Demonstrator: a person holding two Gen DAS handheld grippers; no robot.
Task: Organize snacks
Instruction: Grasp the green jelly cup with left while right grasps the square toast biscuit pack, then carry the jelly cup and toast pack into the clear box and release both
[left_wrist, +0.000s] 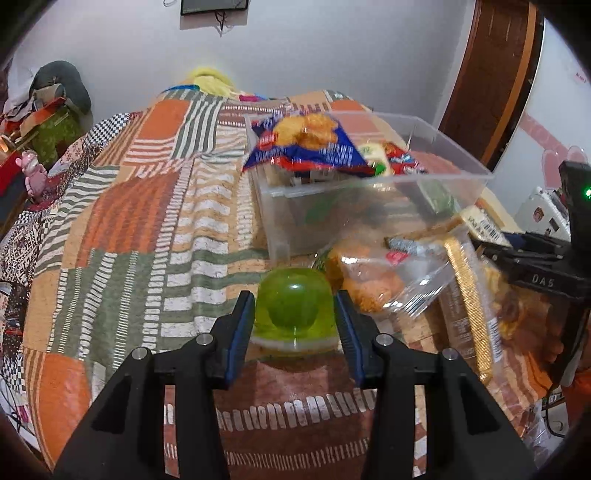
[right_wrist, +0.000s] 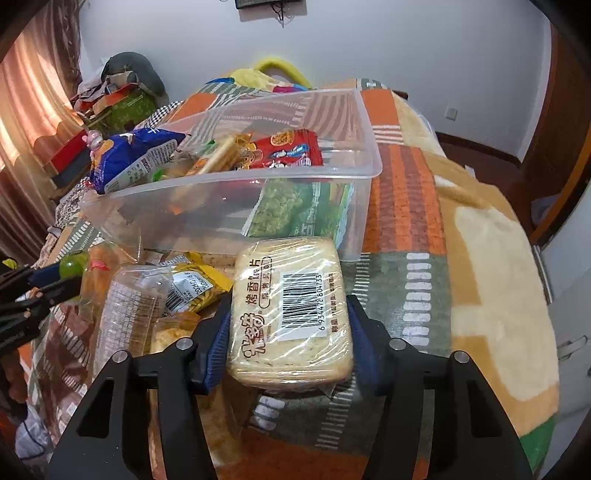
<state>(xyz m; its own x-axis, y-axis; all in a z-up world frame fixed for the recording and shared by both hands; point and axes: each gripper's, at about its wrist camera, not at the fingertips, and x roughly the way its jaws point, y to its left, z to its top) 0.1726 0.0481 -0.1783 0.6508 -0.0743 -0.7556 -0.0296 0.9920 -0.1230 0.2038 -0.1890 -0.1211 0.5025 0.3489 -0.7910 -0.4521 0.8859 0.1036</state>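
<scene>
My left gripper (left_wrist: 294, 314) is shut on a green jelly cup (left_wrist: 293, 304), held just above the patchwork blanket in front of the clear plastic bin (left_wrist: 476, 168). My right gripper (right_wrist: 290, 314) is shut on a wrapped pale bread-slice pack (right_wrist: 291, 310) with a barcode, held near the bin's front wall (right_wrist: 207, 218). The bin holds a blue snack bag (left_wrist: 306, 144), a red packet (right_wrist: 291, 149) and a green pea bag (right_wrist: 295, 210). The jelly cup also shows in the right wrist view (right_wrist: 72, 266), between the left gripper's fingers.
Loose snacks lie on the blanket by the bin: clear bags of orange crackers (left_wrist: 373, 284), a gold-edged pack (left_wrist: 469, 295), a yellow packet (right_wrist: 195, 284). A cluttered shelf (left_wrist: 33, 122) stands far left, a wooden door (left_wrist: 491, 74) at right. The right gripper's body (left_wrist: 546, 266) shows at the right edge.
</scene>
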